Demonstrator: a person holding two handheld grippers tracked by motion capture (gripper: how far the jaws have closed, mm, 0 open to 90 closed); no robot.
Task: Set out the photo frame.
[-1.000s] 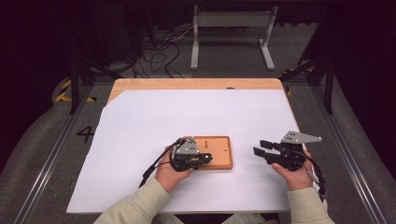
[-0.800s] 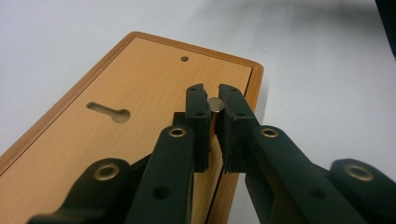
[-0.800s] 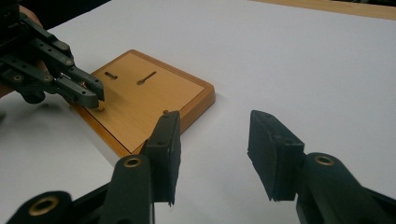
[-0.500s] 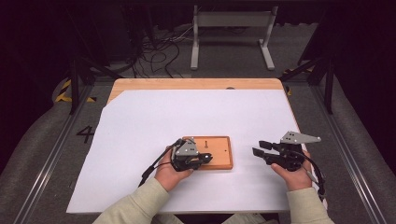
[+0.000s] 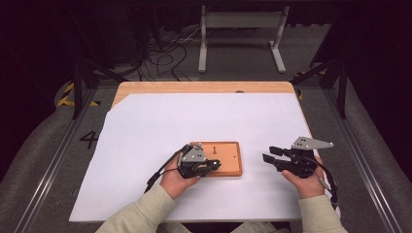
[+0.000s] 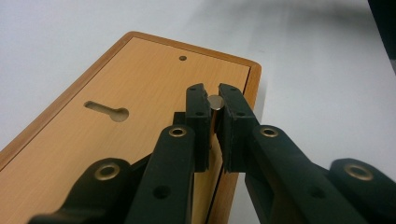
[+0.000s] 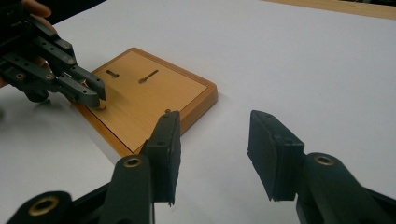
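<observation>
A flat wooden board (image 5: 229, 156) with keyhole slots (image 6: 108, 111) lies on the white sheet near the front middle. A small round metal pin (image 6: 215, 102) stands at the board's near edge, and my left gripper (image 6: 212, 99) is shut on it, pads pressing both sides. From the side, the left gripper (image 7: 95, 95) tips down onto the board (image 7: 154, 95) at the pin (image 7: 101, 107). My right gripper (image 5: 269, 154) rests to the right of the board, pointing at it. Its jaws are open with nothing between them (image 7: 215, 135).
The white sheet (image 5: 204, 121) covers most of a wooden table (image 5: 204, 87). A drilled hole (image 6: 182, 58) sits near the board's far edge. A metal stand (image 5: 240, 29) and cables lie on the floor behind the table.
</observation>
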